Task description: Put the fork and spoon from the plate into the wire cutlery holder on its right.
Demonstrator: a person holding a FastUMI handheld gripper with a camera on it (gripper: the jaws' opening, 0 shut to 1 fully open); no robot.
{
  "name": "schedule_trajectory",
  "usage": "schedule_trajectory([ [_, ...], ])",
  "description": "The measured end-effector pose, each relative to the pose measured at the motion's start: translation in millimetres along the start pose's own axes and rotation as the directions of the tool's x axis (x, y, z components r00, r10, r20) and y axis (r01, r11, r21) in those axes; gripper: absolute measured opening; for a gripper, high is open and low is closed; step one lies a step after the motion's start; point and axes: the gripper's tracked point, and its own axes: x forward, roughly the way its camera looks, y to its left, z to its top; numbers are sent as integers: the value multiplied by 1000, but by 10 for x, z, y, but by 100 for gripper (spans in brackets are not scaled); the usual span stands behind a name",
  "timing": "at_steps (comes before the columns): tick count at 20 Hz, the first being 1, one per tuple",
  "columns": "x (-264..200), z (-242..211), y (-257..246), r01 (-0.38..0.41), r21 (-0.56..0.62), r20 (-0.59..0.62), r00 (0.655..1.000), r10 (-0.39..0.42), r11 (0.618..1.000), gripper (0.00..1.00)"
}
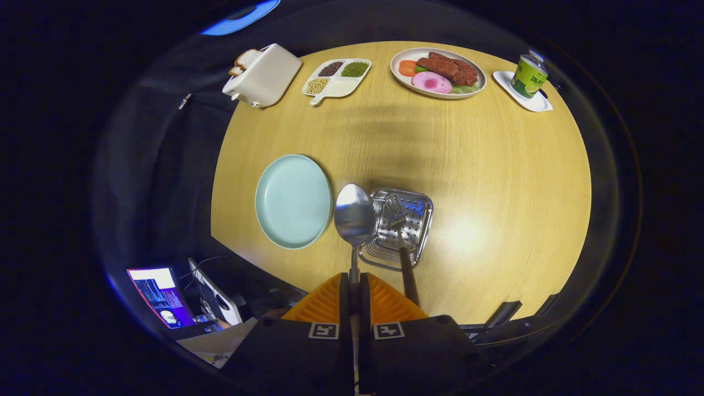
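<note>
In the gripper view the claw (355, 286) is closed on the handle of the spoon (354, 220), whose bowl rises just ahead of the fingers, between the empty plate (293, 201) and the wire cutlery holder (400, 226) on the counter (495, 181). The fork (406, 258) already leans in the holder. The likely risk is the spoon catching the holder's rim or knocking the fork, tipping the light holder, if it is lowered off-centre

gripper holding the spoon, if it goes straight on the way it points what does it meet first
The gripper, shut on the spoon, points down at the table. The spoon bowl would likely meet bare table between the plate and the wire holder, though depth is unclear.
</note>
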Motion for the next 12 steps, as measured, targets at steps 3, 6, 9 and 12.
schedule_trajectory([
  [3,1,-47,-71,-1,20,-56,998,3,1000,8],
  [6,46,-117,-159,19,23,-128,992,-16,1000,8],
  [9,121,-108,-224,41,48,-164,986,-33,998,8],
  [12,172,-59,-271,66,65,-170,984,-54,996,8],
])
